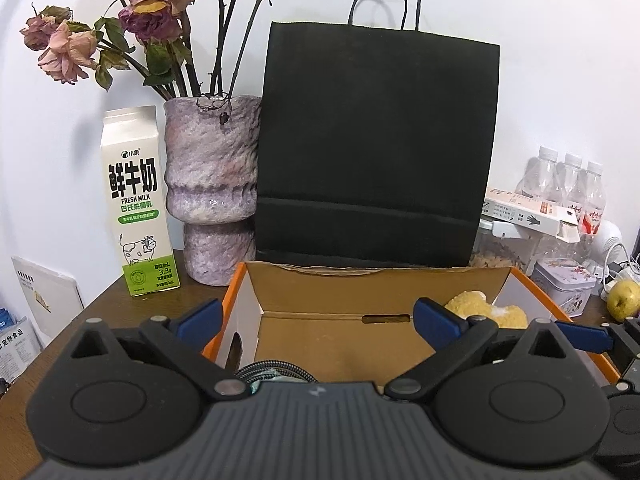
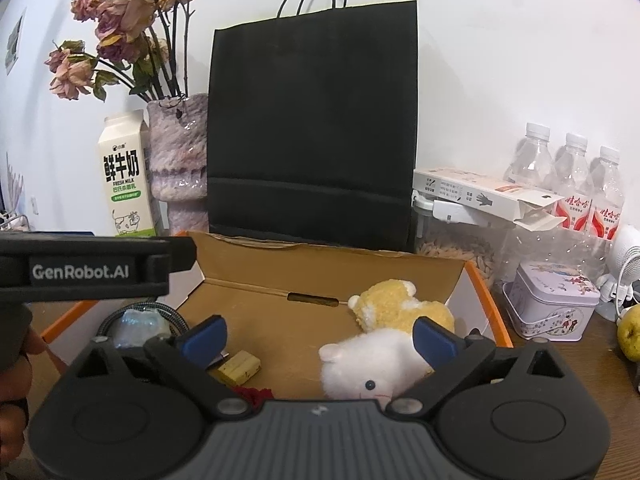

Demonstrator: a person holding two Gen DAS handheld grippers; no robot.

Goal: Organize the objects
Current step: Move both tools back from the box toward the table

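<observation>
Box (image 2: 248, 268) contents half-hidden behind right gripper (image 2: 320, 338); white plush (image 2: 360, 364) cut off.

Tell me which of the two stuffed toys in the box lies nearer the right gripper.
The white stuffed toy. It lies just ahead of the right gripper, partly under its right finger, while the yellow stuffed toy lies behind it, toward the back wall of the cardboard box.

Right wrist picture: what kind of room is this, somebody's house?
Probably a home, on a crowded wooden table against a white wall. A vase of dried roses stands beside a milk carton, water bottles sit at the right, and plush toys lie in an open cardboard box.
</observation>
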